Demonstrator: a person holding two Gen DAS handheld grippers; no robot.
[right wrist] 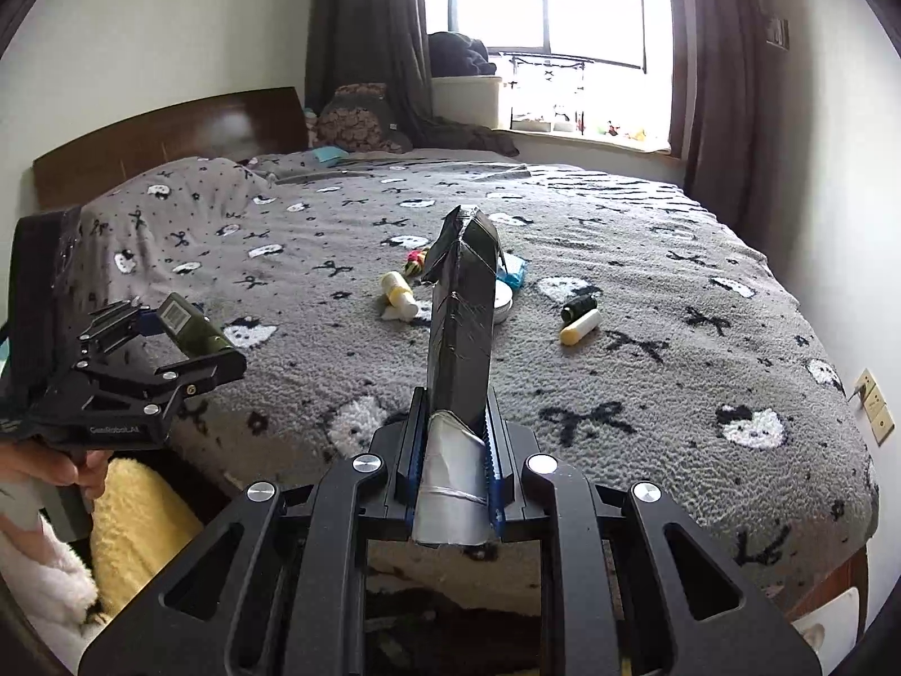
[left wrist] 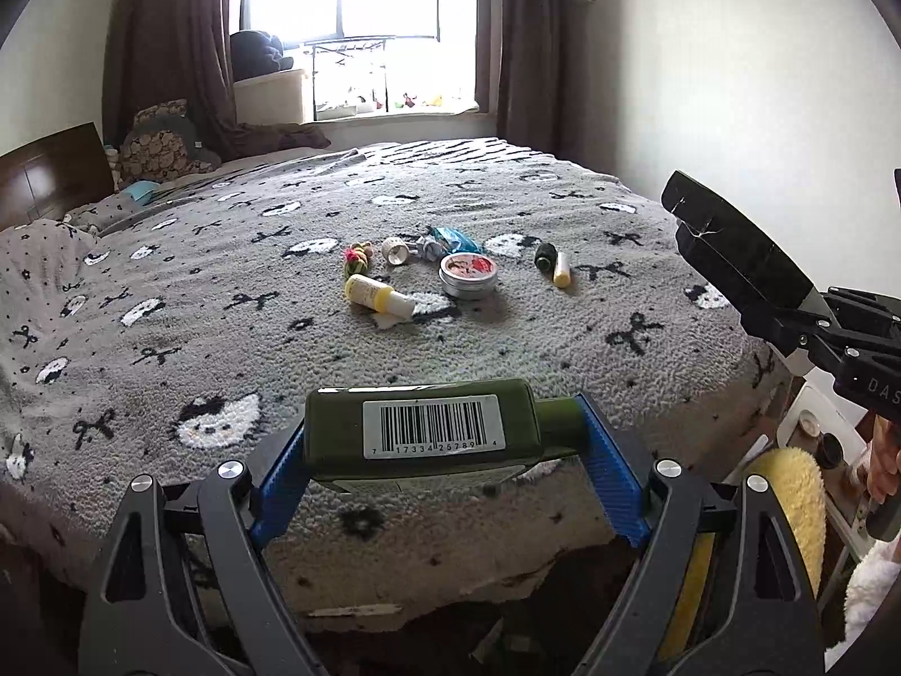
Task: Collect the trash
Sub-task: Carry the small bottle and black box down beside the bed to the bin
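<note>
My left gripper (left wrist: pixel 445 439) is shut on a dark green bottle (left wrist: pixel 428 431) with a barcode label, held sideways above the bed's near edge; it also shows in the right wrist view (right wrist: pixel 194 327). My right gripper (right wrist: pixel 453 450) is shut on a long black taped carton (right wrist: pixel 462 315) with a silver base, held upright; it also shows in the left wrist view (left wrist: pixel 737 253). On the grey blanket (left wrist: pixel 225 293) lie a yellow bottle (left wrist: pixel 377 293), a round tin (left wrist: pixel 468 275), a teal wrapper (left wrist: pixel 453 236), a small roll (left wrist: pixel 396 250), a colourful knot (left wrist: pixel 357 259), a dark spool (left wrist: pixel 545 254) and a yellow tube (left wrist: pixel 561 271).
A wooden headboard (right wrist: pixel 169 129) and pillows stand at the far left. A window with dark curtains (right wrist: pixel 366 28) is behind the bed. A yellow fluffy cushion (left wrist: pixel 799 501) and a white tray (left wrist: pixel 811 422) sit beside the bed on the floor side. A wall socket (right wrist: pixel 873 405) is at right.
</note>
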